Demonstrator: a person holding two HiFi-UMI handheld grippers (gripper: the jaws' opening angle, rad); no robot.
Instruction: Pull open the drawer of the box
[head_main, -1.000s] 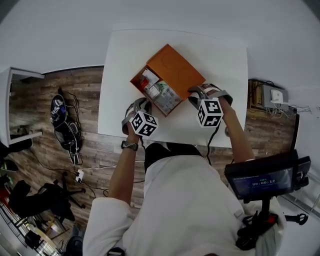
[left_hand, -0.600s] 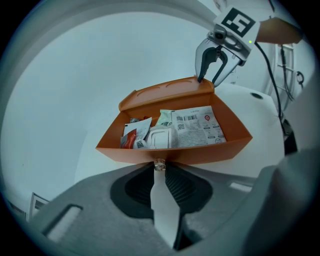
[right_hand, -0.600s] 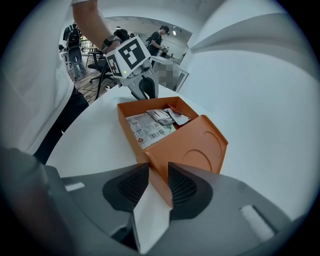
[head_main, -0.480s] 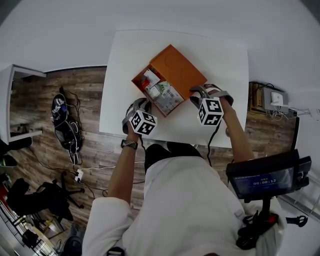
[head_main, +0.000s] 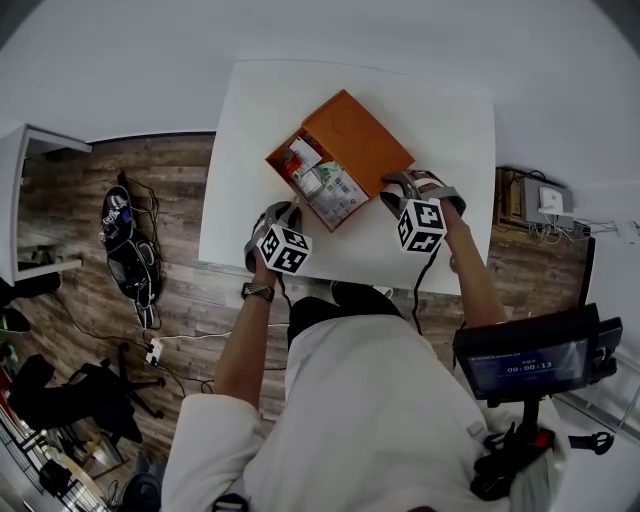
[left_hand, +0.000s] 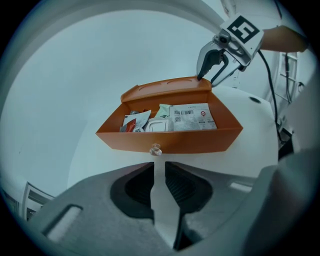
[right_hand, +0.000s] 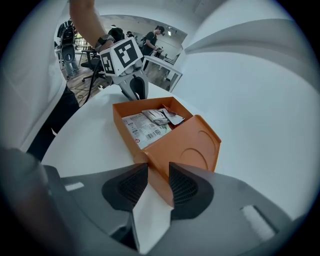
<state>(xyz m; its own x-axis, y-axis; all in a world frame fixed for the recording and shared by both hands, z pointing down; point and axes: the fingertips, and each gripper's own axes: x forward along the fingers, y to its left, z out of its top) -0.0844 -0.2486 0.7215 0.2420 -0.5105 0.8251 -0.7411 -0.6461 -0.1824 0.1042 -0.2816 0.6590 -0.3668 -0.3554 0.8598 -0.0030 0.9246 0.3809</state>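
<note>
The only readable text is a timer, 00:00:13, in pale digits on a dark rectangular monitor screen (head_main: 527, 367) standing on the floor beyond the right edge of the white surface (head_main: 450, 110). In the open orange plastic drawer (left_hand: 165, 140), a flat white packet (left_hand: 192, 116) carries barcodes, a small round red mark and lines of print too small to read. Two white marker cubes (head_main: 286, 249) (head_main: 421, 225) near the surface's near edge bear black square code patterns, without letters or numbers.

Head view looks down; both gripper views closely face the box (head_main: 355, 140).
</note>
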